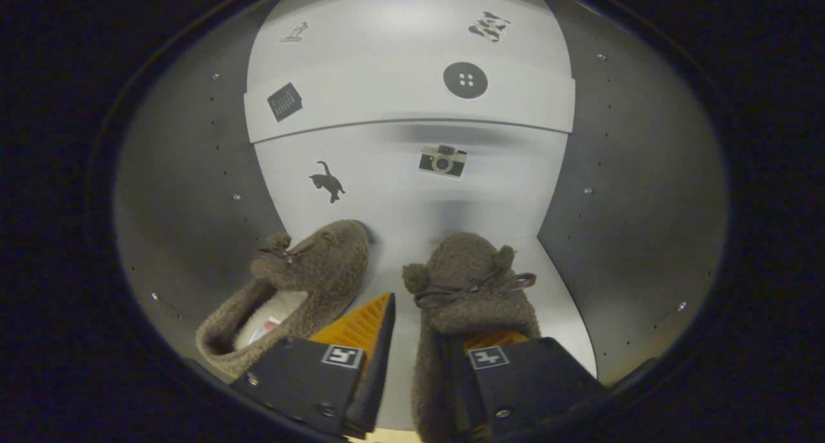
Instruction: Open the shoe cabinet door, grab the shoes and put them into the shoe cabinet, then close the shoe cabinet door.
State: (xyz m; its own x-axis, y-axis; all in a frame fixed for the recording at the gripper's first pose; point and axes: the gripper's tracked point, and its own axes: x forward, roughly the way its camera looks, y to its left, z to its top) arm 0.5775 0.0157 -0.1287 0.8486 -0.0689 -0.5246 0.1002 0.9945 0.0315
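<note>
2 slippers (303,282) flank tongs (419,346), shelf (412,101) above

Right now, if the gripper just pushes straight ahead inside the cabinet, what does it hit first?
Probably the right slipper: the gripper straddles its side wall, fingers open. The left slipper sits just off the other finger. Beyond them is the cabinet's back wall; depth is hard to judge.

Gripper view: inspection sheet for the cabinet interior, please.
Surface: white cabinet shelf floor, both slippers resting on it.
Job's things: two brown fuzzy slippers with bows; left slipper angled, right slipper pointing inward.
Clutter: nothing seen.
Gripper: gripper open; one finger inside the right slipper's opening, the other in the gap between the slippers.
Cables: nothing seen.
Surroundings: grey side walls, white back panel with stickers, upper white shelf.
</note>
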